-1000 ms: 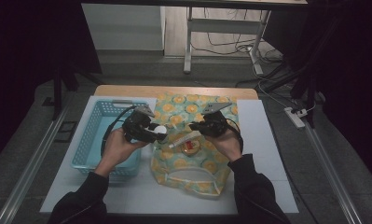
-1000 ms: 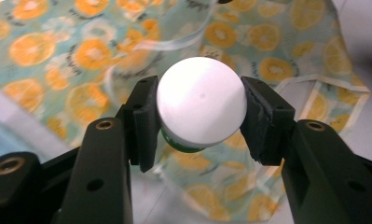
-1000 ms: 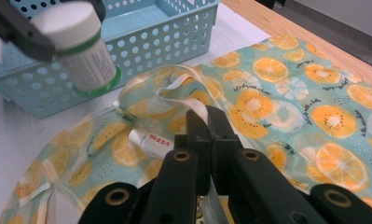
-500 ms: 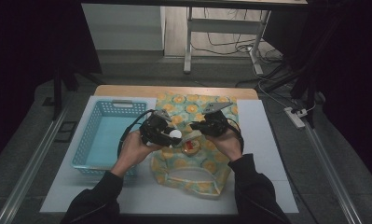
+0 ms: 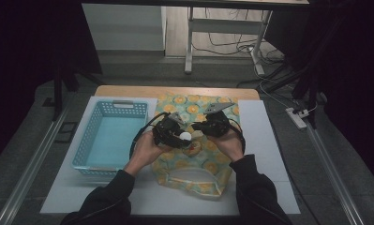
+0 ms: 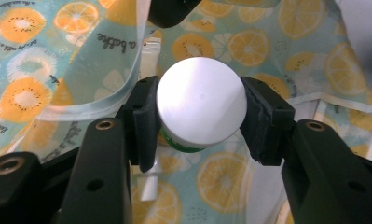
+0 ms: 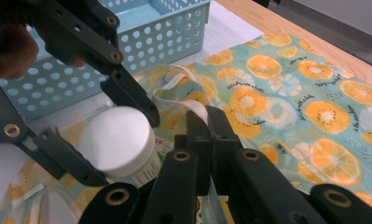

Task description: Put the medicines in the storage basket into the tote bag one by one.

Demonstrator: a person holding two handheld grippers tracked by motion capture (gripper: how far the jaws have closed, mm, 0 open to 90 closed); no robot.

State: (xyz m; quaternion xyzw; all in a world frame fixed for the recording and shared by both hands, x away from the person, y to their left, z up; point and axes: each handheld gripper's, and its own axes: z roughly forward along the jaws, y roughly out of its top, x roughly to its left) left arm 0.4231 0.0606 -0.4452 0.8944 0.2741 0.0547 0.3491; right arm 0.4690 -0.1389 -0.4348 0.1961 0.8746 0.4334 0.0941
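Over the fruit-printed fabric bag [image 5: 194, 154], a white-capped round jar [image 6: 201, 108] is clamped by the left gripper [image 6: 200, 116].
The bag's edge is pinched by the clenched right gripper [image 7: 206, 126]; the mouth should be held wide; the jar lowered in squarely.

A wooden table [image 5: 128, 91] was covered by a white sheet [image 5: 266, 154], a pale metal frame [image 5: 189, 42] was stood on grey floor at 12 o'clock, cables [image 5: 231, 47] were trailed beside it, a power strip [image 5: 297, 118] was laid at 3 o'clock, the surroundings were left dark.
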